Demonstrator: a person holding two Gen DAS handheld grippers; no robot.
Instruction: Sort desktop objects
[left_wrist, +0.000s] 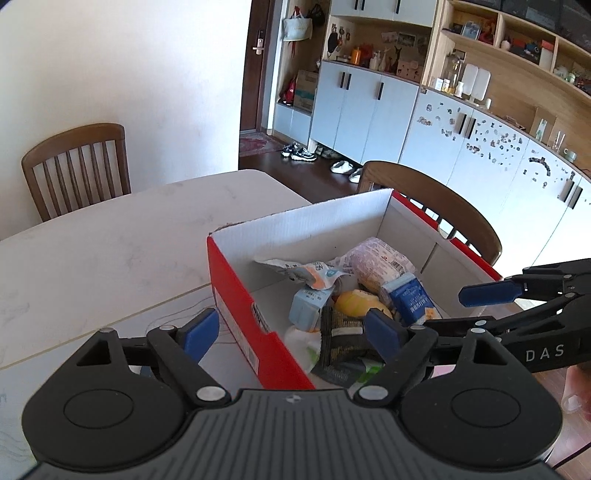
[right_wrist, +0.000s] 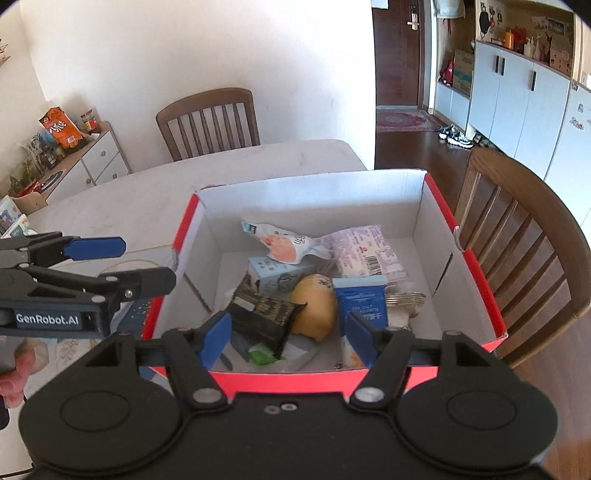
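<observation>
A red cardboard box (left_wrist: 236, 295) (right_wrist: 480, 273) with a white inside stands on the white table (left_wrist: 110, 240) (right_wrist: 147, 192). It holds several snacks: a yellow round pack (left_wrist: 356, 302) (right_wrist: 314, 310), a dark wrapper (left_wrist: 340, 339) (right_wrist: 266, 314), blue cartons (left_wrist: 406, 295) (right_wrist: 364, 299) and a pale pink pack (left_wrist: 380, 258) (right_wrist: 365, 251). My left gripper (left_wrist: 291, 332) is open and empty, straddling the box's left wall. My right gripper (right_wrist: 288, 332) is open and empty above the box's near edge.
Wooden chairs stand at the far side of the table (left_wrist: 77, 166) (right_wrist: 210, 118) and at its right (left_wrist: 443, 206) (right_wrist: 517, 236). A low cabinet (right_wrist: 92, 155) with snack bags is at the left. Cabinets (left_wrist: 369, 99) line the right wall.
</observation>
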